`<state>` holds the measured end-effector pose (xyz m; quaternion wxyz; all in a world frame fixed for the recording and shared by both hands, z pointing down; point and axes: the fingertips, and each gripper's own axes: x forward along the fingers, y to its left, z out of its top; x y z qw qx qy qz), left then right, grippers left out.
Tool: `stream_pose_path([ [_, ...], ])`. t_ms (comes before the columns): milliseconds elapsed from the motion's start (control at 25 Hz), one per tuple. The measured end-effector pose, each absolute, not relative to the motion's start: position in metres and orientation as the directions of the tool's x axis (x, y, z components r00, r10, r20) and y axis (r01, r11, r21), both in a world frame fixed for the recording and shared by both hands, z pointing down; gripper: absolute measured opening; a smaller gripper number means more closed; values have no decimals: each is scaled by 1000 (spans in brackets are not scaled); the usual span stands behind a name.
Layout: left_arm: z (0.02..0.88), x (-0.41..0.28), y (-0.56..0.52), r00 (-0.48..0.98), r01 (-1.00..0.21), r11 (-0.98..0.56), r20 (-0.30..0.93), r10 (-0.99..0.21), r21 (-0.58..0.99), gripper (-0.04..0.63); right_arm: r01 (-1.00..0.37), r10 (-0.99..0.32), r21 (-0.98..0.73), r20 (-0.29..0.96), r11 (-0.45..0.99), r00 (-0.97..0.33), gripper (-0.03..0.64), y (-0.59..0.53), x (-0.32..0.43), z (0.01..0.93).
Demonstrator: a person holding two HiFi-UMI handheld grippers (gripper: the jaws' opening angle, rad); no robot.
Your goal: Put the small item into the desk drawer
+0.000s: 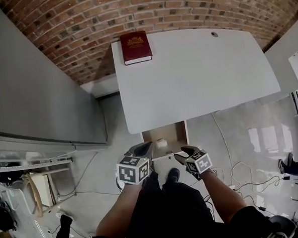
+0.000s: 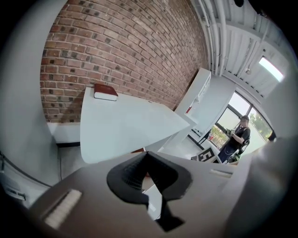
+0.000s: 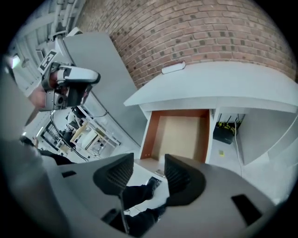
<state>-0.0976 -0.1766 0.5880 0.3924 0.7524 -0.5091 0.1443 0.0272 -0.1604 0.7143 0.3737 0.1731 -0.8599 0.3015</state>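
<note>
From my head camera, a white rectangular desk top point(image 1: 196, 73) stands by a red brick wall point(image 1: 182, 8). A dark red hardcover book point(image 1: 135, 47) lies on its far left corner. Under the desk's near edge, a brown-walled wooden drawer point(image 1: 182, 134) is pulled open, and the small pale blocky item point(image 1: 161, 142) lies inside on its floor. My left gripper point(image 1: 143, 149) hangs just before the drawer, jaw tips touching, gripping nothing. My right gripper point(image 1: 184, 152), beside it, has its jaws spread wide with nothing between them.

The book point(image 1: 136, 47) is dark red, the desk point(image 1: 197, 78) white, the brick wall point(image 1: 83, 24) reddish-brown.
</note>
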Motion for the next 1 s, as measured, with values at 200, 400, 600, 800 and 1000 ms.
stream_pose_path([
  [200,566,-96,-173,412,-896,-176,613,-674,409,11,-492,-144,-377,661,784,-736,210,-178,27,663],
  [400,544,-92,-175,378,-911,-171,596,-708,375,12,-496,-201,-353,617,794,-761,199,-186,49,630],
  [600,518,-84,-169,347,-925,-166,583,-735,341,12,-451,-190,-391,550,802,-814,150,-174,64,587],
  [800,498,-69,-151,327,-940,-189,593,-736,283,12,-411,-191,-366,507,835,-840,101,-166,77,552],
  [1000,479,-71,-135,308,-948,-189,587,-749,255,12,-312,-152,-325,434,893,-888,63,-158,62,510],
])
